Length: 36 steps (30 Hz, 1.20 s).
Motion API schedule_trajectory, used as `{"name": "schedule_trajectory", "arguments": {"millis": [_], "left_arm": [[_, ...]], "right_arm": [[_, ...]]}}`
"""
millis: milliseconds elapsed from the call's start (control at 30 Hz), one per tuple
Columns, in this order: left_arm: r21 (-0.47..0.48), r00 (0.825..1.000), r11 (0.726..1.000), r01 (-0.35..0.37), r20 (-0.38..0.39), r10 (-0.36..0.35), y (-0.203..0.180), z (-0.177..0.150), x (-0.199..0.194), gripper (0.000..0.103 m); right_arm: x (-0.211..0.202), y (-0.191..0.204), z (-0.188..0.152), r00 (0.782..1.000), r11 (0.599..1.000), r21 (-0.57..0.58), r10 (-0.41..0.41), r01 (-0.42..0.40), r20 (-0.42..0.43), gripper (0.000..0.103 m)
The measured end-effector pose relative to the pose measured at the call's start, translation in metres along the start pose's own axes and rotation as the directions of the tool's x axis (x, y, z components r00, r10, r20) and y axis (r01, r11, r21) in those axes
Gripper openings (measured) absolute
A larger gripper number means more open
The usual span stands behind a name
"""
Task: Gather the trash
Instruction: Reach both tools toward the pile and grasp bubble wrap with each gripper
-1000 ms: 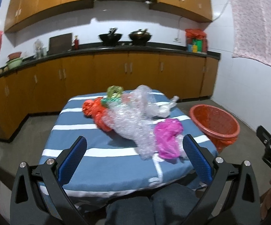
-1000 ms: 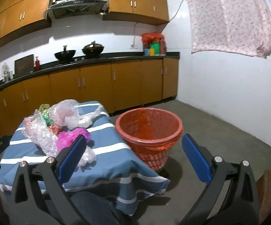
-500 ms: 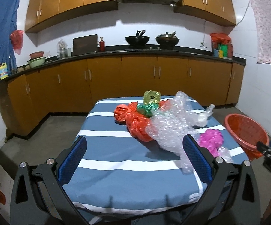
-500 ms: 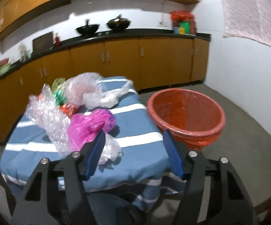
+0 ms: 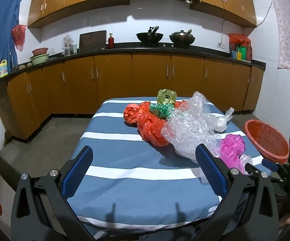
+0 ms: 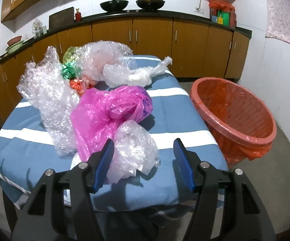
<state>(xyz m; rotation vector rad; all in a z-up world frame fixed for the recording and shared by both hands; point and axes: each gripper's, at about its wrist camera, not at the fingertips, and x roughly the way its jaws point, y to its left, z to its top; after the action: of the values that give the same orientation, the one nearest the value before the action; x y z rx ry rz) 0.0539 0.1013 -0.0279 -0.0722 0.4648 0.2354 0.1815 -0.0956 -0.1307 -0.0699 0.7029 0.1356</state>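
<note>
A pile of plastic trash lies on a blue striped table [image 5: 124, 172]: red bags [image 5: 151, 126], a green and gold wrapper [image 5: 165, 102], bubble wrap [image 5: 189, 128], a pink bag [image 6: 112, 108] and a small clear bag [image 6: 134, 146]. A red basket [image 6: 233, 110] stands right of the table. My left gripper [image 5: 145, 166] is open and empty over the table's near edge. My right gripper [image 6: 143, 154] is open, its fingers either side of the small clear bag without gripping it.
Brown kitchen cabinets and a dark counter [image 5: 145, 50] with woks run along the back wall. Bare concrete floor [image 5: 34, 150] surrounds the table. A white wall with a hanging cloth [image 6: 285, 20] is at the right.
My left gripper has swung left and now faces the table squarely. My right gripper has moved left and down to the table, narrowed its opening, and now frames the small clear bag.
</note>
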Motion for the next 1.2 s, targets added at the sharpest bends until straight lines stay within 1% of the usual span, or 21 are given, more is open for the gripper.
{"name": "schedule_trajectory", "arguments": {"millis": [100, 200, 233, 267, 367, 467, 533, 700, 833, 967, 1033, 1200], "left_arm": [[0.004, 1.0, 1.0, 0.013, -0.009, -0.013, -0.005, -0.002, 0.008, 0.101], [0.024, 1.0, 0.999, 0.024, -0.014, -0.024, -0.014, -0.004, 0.016, 0.101], [0.03, 1.0, 0.999, 0.026, -0.015, -0.026, -0.017, -0.004, 0.018, 0.101], [0.038, 0.999, 0.999, 0.029, -0.016, -0.028, -0.02, -0.004, 0.021, 0.101], [0.051, 0.999, 0.998, 0.036, -0.019, -0.035, -0.027, -0.005, 0.027, 0.101], [0.055, 0.999, 0.997, 0.046, -0.02, -0.045, -0.032, -0.004, 0.032, 0.101], [0.056, 0.998, 0.997, 0.055, -0.02, -0.054, -0.035, -0.003, 0.034, 0.101], [0.061, 0.996, 0.995, 0.084, -0.022, -0.082, -0.046, -0.004, 0.041, 0.101], [0.062, 0.993, 0.992, 0.109, -0.044, -0.106, -0.06, -0.008, 0.052, 0.101], [0.07, 0.991, 0.99, 0.123, -0.07, -0.118, -0.076, -0.01, 0.067, 0.101], [0.069, 0.989, 0.989, 0.13, -0.083, -0.124, -0.083, -0.01, 0.075, 0.099], [0.04, 0.981, 0.987, 0.153, -0.129, -0.147, -0.091, -0.006, 0.097, 0.087]], "right_arm": [[0.01, 0.001, 0.001, 1.0, 1.0, -0.016, -0.009, 0.009, -0.007, 0.067], [0.018, 0.002, 0.002, 1.0, 1.0, -0.026, -0.014, 0.014, -0.011, 0.067], [0.021, 0.002, 0.003, 1.0, 1.0, -0.029, -0.014, 0.013, -0.016, 0.064], [0.023, 0.002, 0.003, 1.0, 0.999, -0.03, -0.012, 0.011, -0.019, 0.054], [0.027, -0.001, 0.003, 1.0, 1.0, -0.024, 0.001, -0.001, -0.028, 0.041], [0.023, -0.006, 0.003, 1.0, 1.0, -0.008, 0.012, -0.012, -0.014, 0.034], [0.019, -0.009, 0.004, 1.0, 1.0, 0.004, 0.018, -0.018, 0.0, 0.032], [0.003, -0.017, 0.008, 0.999, 1.0, 0.012, 0.01, -0.011, 0.048, 0.03], [-0.01, -0.022, 0.008, 0.996, 1.0, 0.015, -0.011, 0.01, 0.083, 0.03], [-0.02, -0.027, 0.007, 0.995, 1.0, 0.017, -0.028, 0.026, 0.098, 0.03], [-0.022, -0.03, 0.008, 0.994, 0.999, 0.017, -0.039, 0.037, 0.102, 0.03], [-0.024, -0.036, 0.009, 0.993, 0.998, 0.02, -0.057, 0.055, 0.102, 0.03]]}}
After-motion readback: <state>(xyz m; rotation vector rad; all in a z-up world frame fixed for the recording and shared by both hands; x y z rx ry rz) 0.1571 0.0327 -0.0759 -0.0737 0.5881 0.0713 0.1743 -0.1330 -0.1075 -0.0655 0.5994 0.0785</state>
